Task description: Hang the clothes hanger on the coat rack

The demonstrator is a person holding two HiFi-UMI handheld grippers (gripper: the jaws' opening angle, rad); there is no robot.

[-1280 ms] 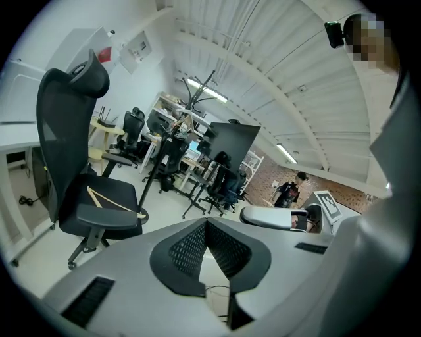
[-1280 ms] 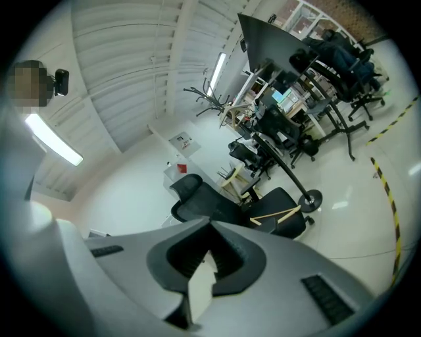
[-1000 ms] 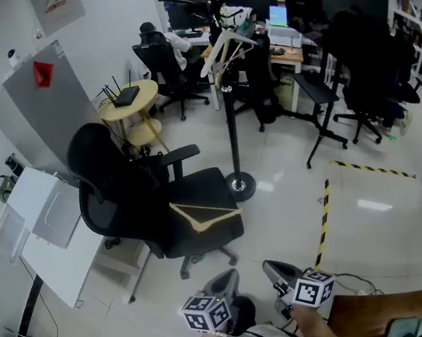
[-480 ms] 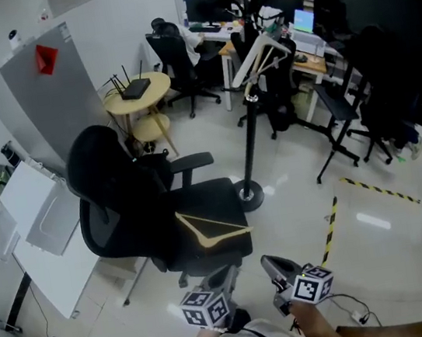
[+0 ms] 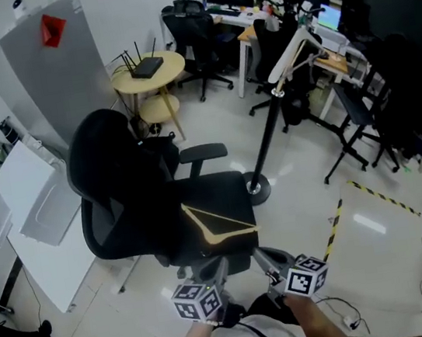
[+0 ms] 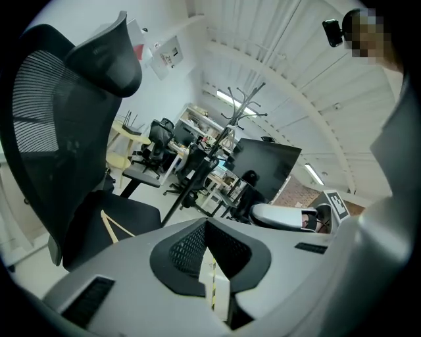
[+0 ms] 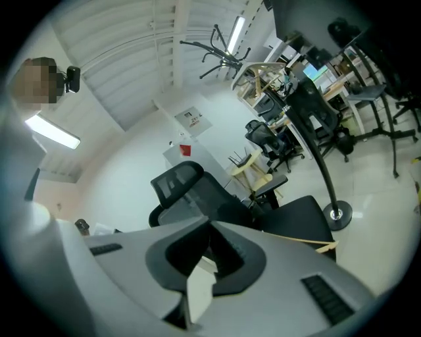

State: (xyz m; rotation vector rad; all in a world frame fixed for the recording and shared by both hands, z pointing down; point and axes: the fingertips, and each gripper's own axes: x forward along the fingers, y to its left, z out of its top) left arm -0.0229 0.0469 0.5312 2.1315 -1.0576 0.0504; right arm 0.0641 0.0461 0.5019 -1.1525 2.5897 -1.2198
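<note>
A wooden clothes hanger (image 5: 218, 225) lies flat on the seat of a black office chair (image 5: 133, 199); it also shows as the hanger (image 6: 110, 227) and as a thin edge of the hanger (image 7: 297, 241). The black coat rack (image 5: 270, 119) stands just behind the chair on a round base, with a second wooden hanger (image 5: 294, 53) hanging on it. My left gripper (image 5: 215, 268) and right gripper (image 5: 265, 259) sit side by side at the seat's near edge. Both are shut and hold nothing: left gripper (image 6: 214, 289), right gripper (image 7: 200, 283). Neither touches the hanger.
A round wooden side table (image 5: 148, 71) with a router stands behind the chair. A grey panel (image 5: 44, 79) and a white board (image 5: 40, 205) are at the left. Yellow-black floor tape (image 5: 332, 226) runs at the right. Desks and dark chairs (image 5: 393, 74) crowd the back right.
The chair and its hanger have come nearer and now sit right in front of both grippers. Both grippers moved forward together towards the seat, still shut.
</note>
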